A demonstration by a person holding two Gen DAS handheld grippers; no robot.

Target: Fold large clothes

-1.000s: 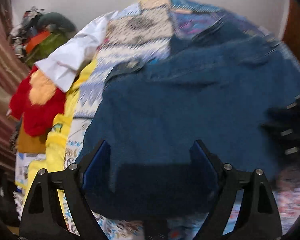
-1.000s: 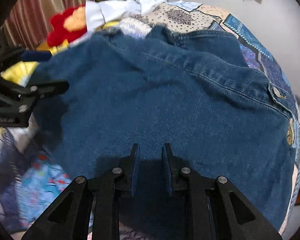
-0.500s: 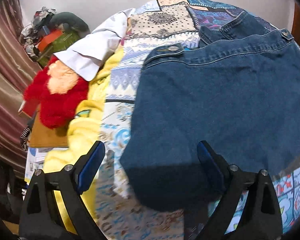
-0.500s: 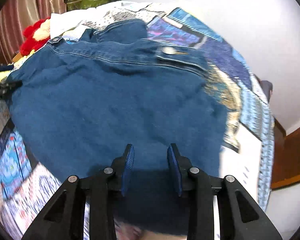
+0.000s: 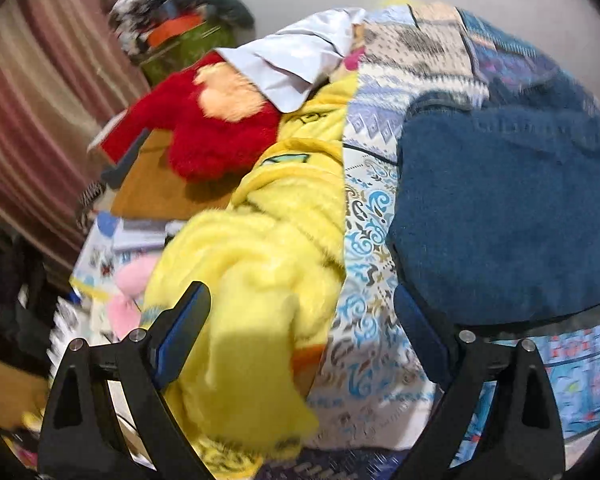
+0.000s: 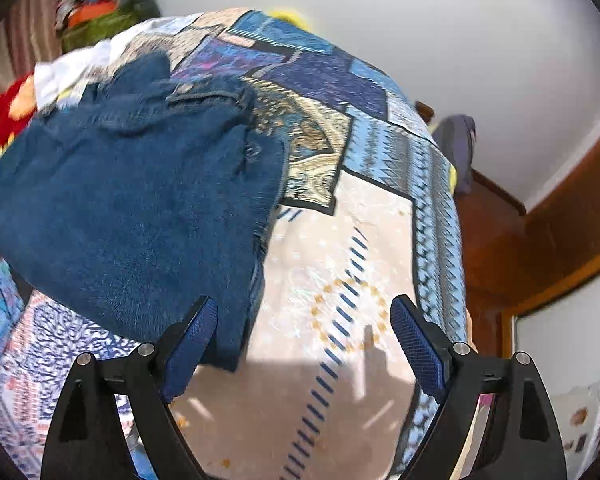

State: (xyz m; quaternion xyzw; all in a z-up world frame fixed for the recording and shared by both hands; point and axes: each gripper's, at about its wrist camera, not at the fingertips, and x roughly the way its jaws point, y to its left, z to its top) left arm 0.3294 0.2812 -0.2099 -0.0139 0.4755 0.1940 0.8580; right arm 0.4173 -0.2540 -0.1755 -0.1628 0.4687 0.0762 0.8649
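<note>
A blue denim jacket (image 5: 508, 208) lies folded on the patchwork bedspread (image 5: 372, 264); in the right wrist view the same denim jacket (image 6: 132, 208) fills the left half. My left gripper (image 5: 300, 316) stands open above a yellow fluffy garment (image 5: 260, 272), left of the jacket, with nothing between its pads. My right gripper (image 6: 304, 328) is off the jacket's right edge over bare bedspread (image 6: 340, 288); its jaws are opening wide and hold nothing, the left finger (image 6: 192, 340) just beside the denim's corner.
A red plush toy (image 5: 216, 132), a white shirt (image 5: 296, 60), a brown box and a heap of clutter by the striped curtain (image 5: 32, 92) crowd the left. The bed's right edge drops to a wooden floor (image 6: 512, 256) by the white wall.
The right gripper let go of the jacket, opened wide and swung right off it. The left gripper slid left from over the denim to above the yellow garment.
</note>
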